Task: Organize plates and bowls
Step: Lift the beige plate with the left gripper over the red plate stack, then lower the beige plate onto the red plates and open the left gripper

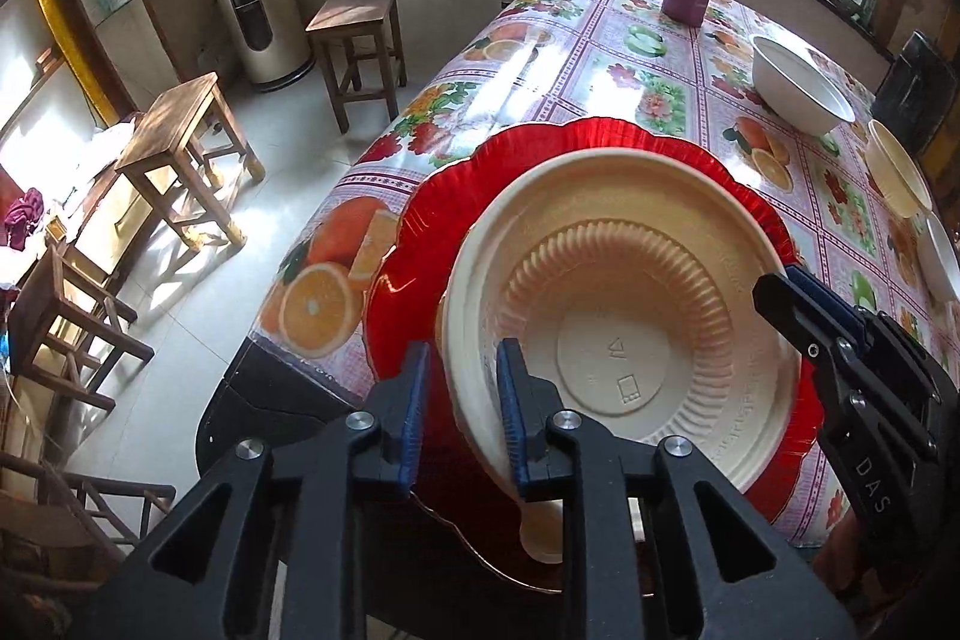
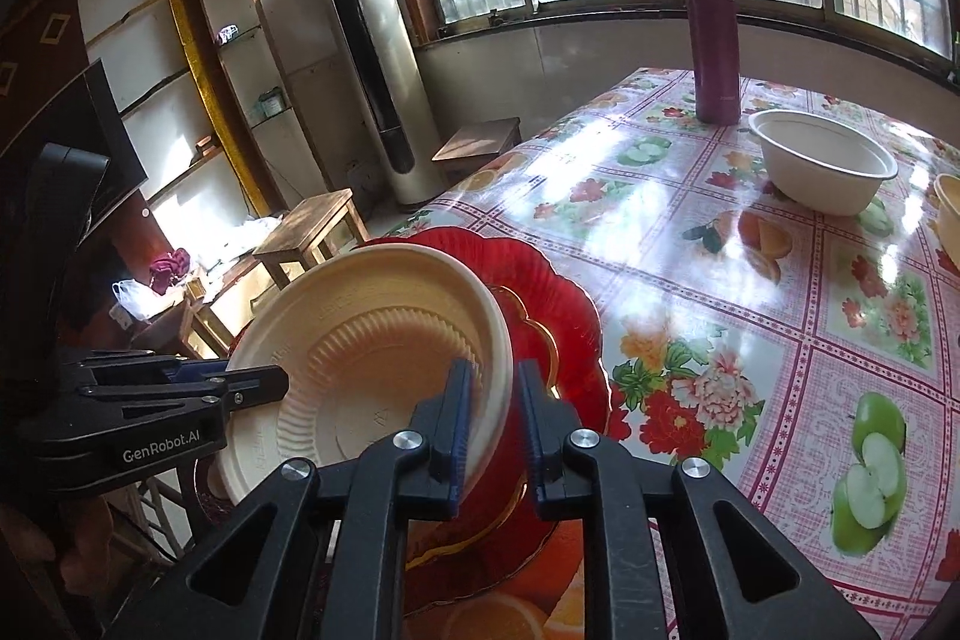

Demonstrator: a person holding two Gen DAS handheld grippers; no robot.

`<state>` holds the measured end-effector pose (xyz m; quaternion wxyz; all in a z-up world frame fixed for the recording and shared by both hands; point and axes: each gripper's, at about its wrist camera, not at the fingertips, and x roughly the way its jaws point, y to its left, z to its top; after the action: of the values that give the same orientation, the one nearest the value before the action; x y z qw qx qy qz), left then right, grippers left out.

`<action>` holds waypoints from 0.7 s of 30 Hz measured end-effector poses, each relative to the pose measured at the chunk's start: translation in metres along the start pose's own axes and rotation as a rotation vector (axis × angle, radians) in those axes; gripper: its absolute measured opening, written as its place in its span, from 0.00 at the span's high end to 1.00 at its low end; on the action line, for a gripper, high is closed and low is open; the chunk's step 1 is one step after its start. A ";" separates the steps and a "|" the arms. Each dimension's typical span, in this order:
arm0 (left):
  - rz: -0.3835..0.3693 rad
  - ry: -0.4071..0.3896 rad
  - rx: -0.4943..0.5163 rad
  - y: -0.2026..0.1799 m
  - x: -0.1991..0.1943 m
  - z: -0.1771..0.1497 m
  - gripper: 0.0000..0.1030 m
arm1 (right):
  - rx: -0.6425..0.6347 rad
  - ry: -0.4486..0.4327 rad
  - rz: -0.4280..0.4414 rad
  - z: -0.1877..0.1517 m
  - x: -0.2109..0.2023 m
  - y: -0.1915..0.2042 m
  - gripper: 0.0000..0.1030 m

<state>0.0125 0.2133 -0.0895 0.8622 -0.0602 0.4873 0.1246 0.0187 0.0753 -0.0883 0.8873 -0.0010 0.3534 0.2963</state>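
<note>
Table: we are working over a fruit-print plastic tablecloth (image 1: pixel 630 58).
Stack: cream ridged disposable plate (image 1: pixel 618 322) is lying on red scalloped plate (image 1: pixel 540 148).
Left gripper (image 1: pixel 462 412): spread, straddling cream rim at 8 o'clock.
Right gripper (image 2: pixel 492 424): spread, straddling rim at 3 o'clock.

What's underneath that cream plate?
The cream plate lies over a red scalloped plate on the table. The red plate's middle is covered, so anything there stays unseen.

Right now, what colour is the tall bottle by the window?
Purple bottle, clearest in the right wrist view.
</note>
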 end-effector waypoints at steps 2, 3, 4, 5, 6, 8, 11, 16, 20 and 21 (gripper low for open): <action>-0.006 -0.028 -0.005 0.002 -0.006 -0.002 0.71 | 0.011 -0.008 0.005 -0.001 -0.003 -0.004 0.52; -0.002 -0.052 -0.008 0.003 -0.011 -0.003 0.69 | 0.016 -0.017 0.020 0.000 -0.007 -0.006 0.49; 0.021 -0.084 -0.010 0.003 -0.017 -0.003 0.65 | 0.019 -0.029 0.030 0.001 -0.011 -0.008 0.42; 0.062 -0.127 -0.007 0.002 -0.024 -0.003 0.49 | 0.021 -0.050 0.035 0.003 -0.016 -0.009 0.32; 0.101 -0.180 -0.003 0.002 -0.033 -0.004 0.32 | 0.027 -0.077 0.035 0.003 -0.023 -0.012 0.27; 0.160 -0.309 -0.003 -0.001 -0.057 -0.005 0.23 | 0.047 -0.133 0.047 0.006 -0.036 -0.020 0.17; 0.200 -0.485 0.017 -0.015 -0.093 -0.005 0.17 | 0.093 -0.192 0.057 0.011 -0.053 -0.043 0.15; 0.147 -0.668 0.114 -0.061 -0.134 -0.002 0.16 | 0.220 -0.281 0.021 0.017 -0.082 -0.104 0.13; 0.191 -0.804 0.254 -0.118 -0.149 -0.004 0.13 | 0.307 -0.368 -0.061 0.019 -0.114 -0.164 0.12; 0.198 -0.831 0.292 -0.132 -0.152 -0.006 0.13 | 0.325 -0.386 -0.089 0.018 -0.123 -0.179 0.12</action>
<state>-0.0310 0.0610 0.0347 0.9680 0.1644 0.1159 0.1500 0.0537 -0.1330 -0.0348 0.9391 0.1825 0.2198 0.1910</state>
